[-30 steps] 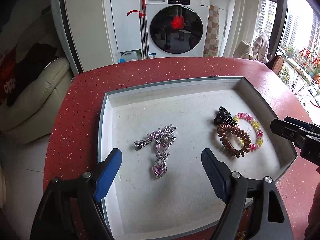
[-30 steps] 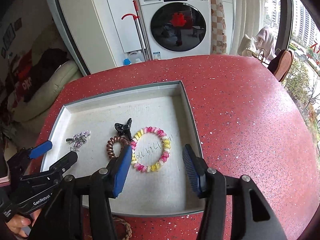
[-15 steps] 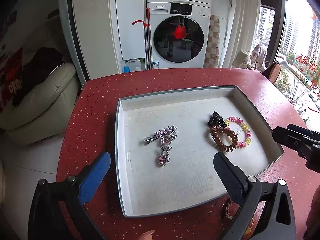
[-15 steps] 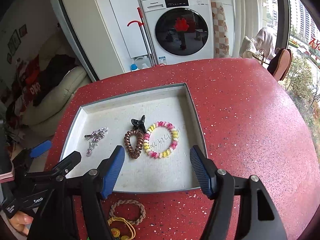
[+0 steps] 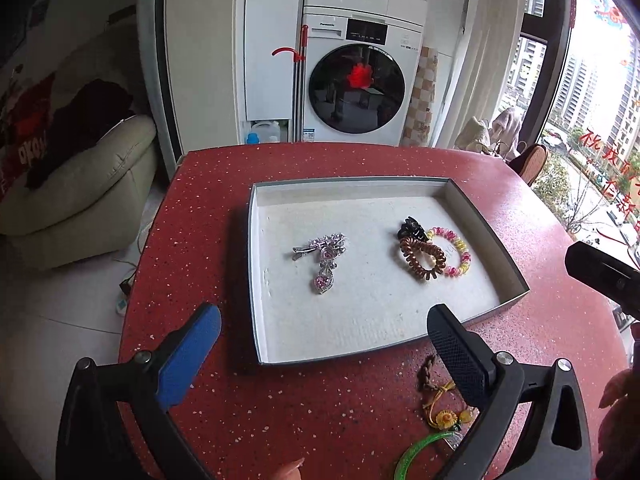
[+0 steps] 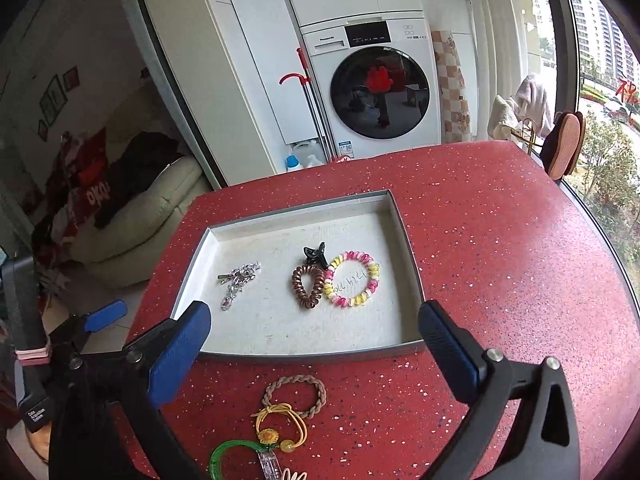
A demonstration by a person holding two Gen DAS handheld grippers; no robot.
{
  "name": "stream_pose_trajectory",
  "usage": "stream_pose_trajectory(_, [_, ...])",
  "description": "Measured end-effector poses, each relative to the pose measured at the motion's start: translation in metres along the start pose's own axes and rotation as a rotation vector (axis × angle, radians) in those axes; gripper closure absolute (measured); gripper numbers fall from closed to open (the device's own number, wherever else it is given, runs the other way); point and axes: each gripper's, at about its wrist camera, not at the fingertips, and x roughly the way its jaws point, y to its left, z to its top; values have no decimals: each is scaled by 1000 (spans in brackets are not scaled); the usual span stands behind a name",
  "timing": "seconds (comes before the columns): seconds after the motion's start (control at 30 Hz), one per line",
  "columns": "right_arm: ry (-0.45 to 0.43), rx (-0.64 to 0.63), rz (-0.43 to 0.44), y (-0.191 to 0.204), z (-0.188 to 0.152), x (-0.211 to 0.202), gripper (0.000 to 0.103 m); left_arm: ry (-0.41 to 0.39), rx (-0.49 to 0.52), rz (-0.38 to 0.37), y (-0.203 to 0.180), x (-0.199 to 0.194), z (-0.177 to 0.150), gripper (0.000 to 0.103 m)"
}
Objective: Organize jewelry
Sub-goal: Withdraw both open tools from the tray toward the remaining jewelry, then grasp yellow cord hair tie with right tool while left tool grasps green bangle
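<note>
Change: both claws have pulled back from the tray (image 6: 304,354) over the last second; view widens, loose pieces at the table's near edge now show.
Left claw (image 5: 320,344): spread wide, empty, above the red table (image 5: 320,400).
Right claw (image 6: 316,344): spread wide, empty, over the tray's near rim.
In tray: silver heart hair clip (image 6: 236,282), brown spiral hair tie (image 6: 307,286), black claw clip (image 6: 314,255), pink-yellow spiral hair tie (image 6: 352,284).
Still outside: braided hair tie (image 6: 295,394), yellow sunflower hair tie (image 6: 280,428), green bangle (image 6: 224,456).
Meaning: likely a placement finished; next pick is probably the near pile.
Obstruction: braided and sunflower ties overlap; may lift together.
</note>
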Motion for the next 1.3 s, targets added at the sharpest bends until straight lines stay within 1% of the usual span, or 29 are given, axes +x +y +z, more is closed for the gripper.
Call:
stream_pose_trajectory(0.2, [-28,23,17,0,-8,-19,0,9,45,15,-7,-13,-22,0])
stream_pose_trajectory(0.3, [6,41,15,-2,-14,-22,0,35,44,19,-6,-15,-34,0])
stream_pose_trajectory(0.43, [49,35,-5,-5,-26,-26,0,50,29,55,-2,-16,-53,0])
stream_pose_trajectory(0.57, [96,23,-16,-8,-43,-27,0,104,14,38,1,-8,-69,0])
stream_pose_trajectory(0.6, [106,22,-21,-10,-47,-26,0,119,18,22,0,-6,-73,0])
stream_pose_trajectory(0.67, [132,23,-30,-13,-54,-22,0,142,41,-1,-6,-4,-80,0])
stream_pose_trajectory(0.8, [195,26,-55,-16,-70,-12,0,161,94,-25,-22,-4,-94,0])
stream_pose_trajectory(0.9, [238,27,-66,-17,-77,-2,0,176,117,-20,-30,-1,-101,0])
stream_pose_trajectory(1.0, [270,28,-76,-17,-82,6,0,199,119,-20,-33,3,-106,0])
stream_pose_trajectory(1.2, [315,-1,-91,-9,-87,22,0,224,128,-1,-37,11,-115,0])
stream_pose_trajectory(1.27, [328,-18,-96,-5,-88,28,2,224,135,5,-38,11,-117,0])
stream_pose_trajectory(1.3, [334,-25,-96,-4,-88,30,5,224,137,10,-38,11,-118,0])
